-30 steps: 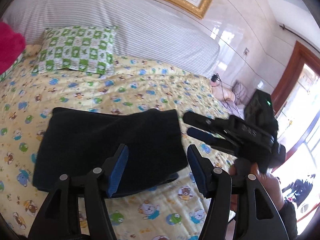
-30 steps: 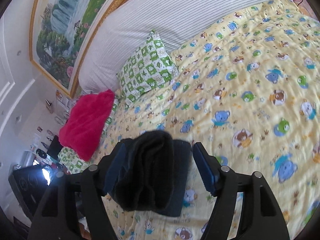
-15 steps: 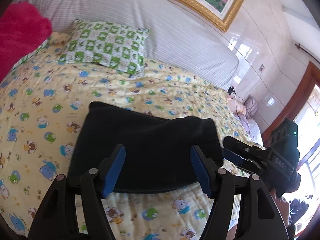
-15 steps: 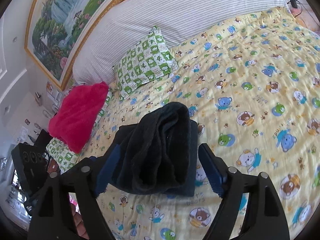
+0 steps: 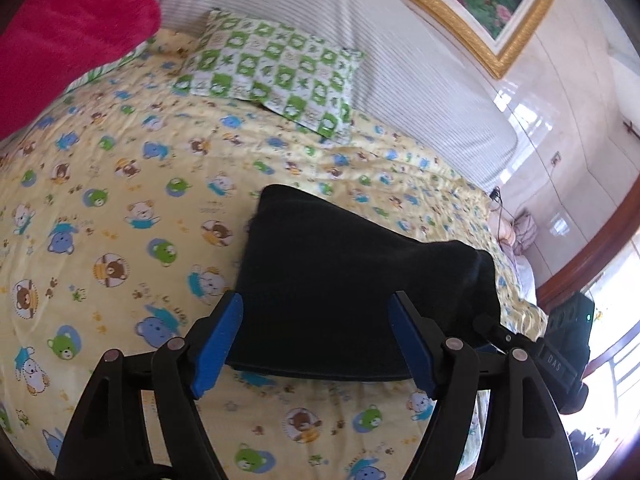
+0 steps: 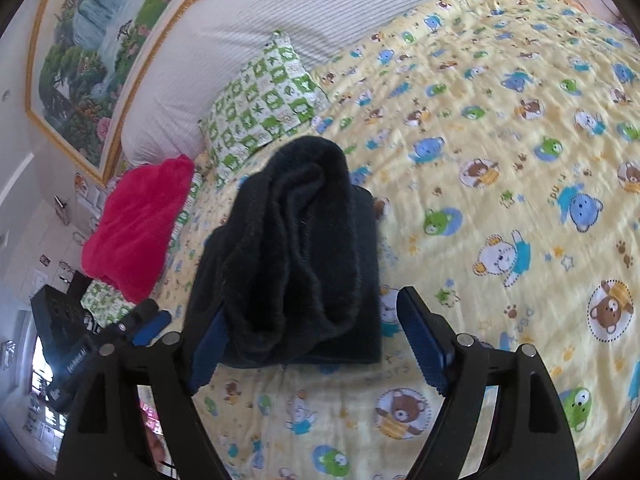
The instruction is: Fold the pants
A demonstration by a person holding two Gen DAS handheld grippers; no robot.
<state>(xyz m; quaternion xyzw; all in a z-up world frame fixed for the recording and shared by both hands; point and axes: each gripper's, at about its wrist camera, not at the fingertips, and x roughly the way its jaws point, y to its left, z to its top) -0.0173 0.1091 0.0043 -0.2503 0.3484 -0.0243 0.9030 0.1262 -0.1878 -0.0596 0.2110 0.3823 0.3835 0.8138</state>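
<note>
The black pants (image 5: 344,280) lie folded into a thick rectangle on the yellow bear-print bedspread (image 5: 120,216). In the right wrist view the pants (image 6: 296,248) show their bulky folded end, rising between my fingers. My left gripper (image 5: 316,340) is open and empty, its blue pads at the near edge of the pants. My right gripper (image 6: 320,340) is open and empty, hovering at the pants' end; it also shows in the left wrist view (image 5: 532,352) at the right. The left gripper shows in the right wrist view (image 6: 108,344) at the lower left.
A green checked pillow (image 5: 272,76) and a red plush blanket (image 5: 68,36) lie at the head of the bed against a striped headboard (image 5: 400,68). A framed painting (image 6: 92,48) hangs above. The bed's right edge meets a wooden door frame (image 5: 592,248).
Both grippers have drawn back a little toward the near edge of the bed and turned; the pants stay folded in place. Both grippers stay open.
</note>
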